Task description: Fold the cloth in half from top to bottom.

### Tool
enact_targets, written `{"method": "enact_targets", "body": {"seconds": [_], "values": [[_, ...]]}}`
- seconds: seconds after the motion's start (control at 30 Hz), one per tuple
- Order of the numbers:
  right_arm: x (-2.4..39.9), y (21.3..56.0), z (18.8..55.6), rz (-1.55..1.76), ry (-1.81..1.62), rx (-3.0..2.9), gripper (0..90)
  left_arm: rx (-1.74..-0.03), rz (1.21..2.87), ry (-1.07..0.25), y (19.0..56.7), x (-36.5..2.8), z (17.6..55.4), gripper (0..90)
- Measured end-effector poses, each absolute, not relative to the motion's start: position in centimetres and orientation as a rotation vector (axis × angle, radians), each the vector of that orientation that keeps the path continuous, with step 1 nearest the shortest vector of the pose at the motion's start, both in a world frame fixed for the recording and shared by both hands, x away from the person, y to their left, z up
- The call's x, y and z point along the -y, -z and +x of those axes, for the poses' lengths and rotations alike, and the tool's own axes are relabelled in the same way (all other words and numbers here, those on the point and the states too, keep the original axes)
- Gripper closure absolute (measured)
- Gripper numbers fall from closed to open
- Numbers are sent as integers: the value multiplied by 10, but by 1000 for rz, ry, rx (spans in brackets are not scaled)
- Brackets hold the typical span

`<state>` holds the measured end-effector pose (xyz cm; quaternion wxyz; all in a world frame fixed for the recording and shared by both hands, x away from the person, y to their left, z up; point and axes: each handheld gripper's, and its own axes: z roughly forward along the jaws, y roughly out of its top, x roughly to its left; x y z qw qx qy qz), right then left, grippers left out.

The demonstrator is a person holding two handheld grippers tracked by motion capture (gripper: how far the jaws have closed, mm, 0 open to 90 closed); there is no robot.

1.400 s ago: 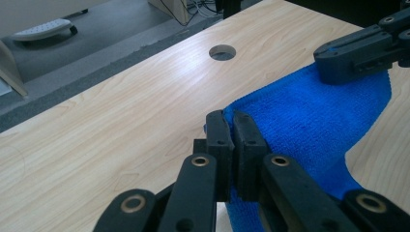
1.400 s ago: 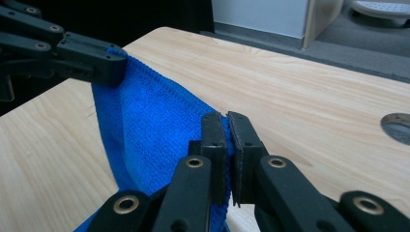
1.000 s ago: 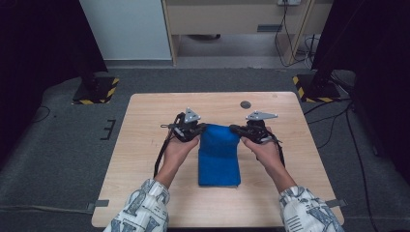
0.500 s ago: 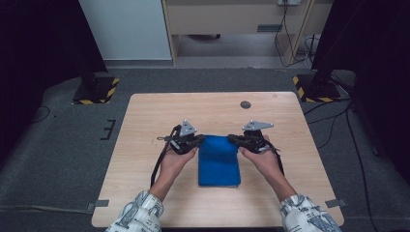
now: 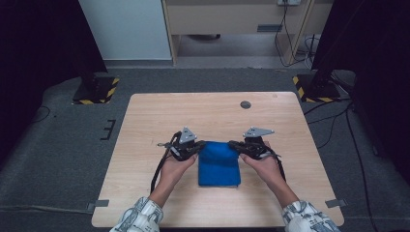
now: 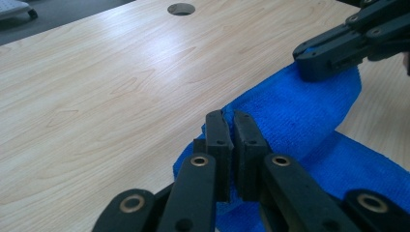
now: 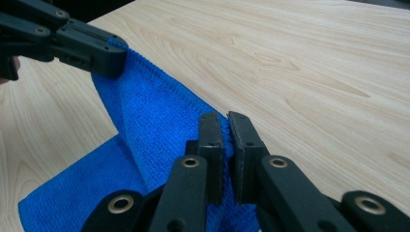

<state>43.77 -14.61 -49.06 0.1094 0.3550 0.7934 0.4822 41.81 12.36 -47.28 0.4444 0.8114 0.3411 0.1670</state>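
Lengthwise toward the person, blue cloth (image 5: 219, 164), far corners in both tongs

2 black grippers (image 5: 196, 149) (image 5: 237, 145) with brass-ringed pivots, grey 3-cornered plates, trailing cables; white patterned sleeves (image 5: 140, 220).

Wooden table (image 5: 145, 116), grey carpeted floor (image 5: 58, 159)

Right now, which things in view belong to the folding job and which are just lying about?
In the job:
- blue cloth, far edge lifted off the table
- left gripper, shut on one far corner
- right gripper, shut on the other far corner

Lying about:
- round cable hole in the tabletop
- black-and-yellow striped stand bases on the floor
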Motion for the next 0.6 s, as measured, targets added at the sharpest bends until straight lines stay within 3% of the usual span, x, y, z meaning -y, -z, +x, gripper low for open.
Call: {"method": "enact_targets", "body": {"seconds": [0.6], "values": [[149, 503, 419, 1007, -1393, -2387, 821, -832, 2018, -362, 490, -126, 396, 853]]}}
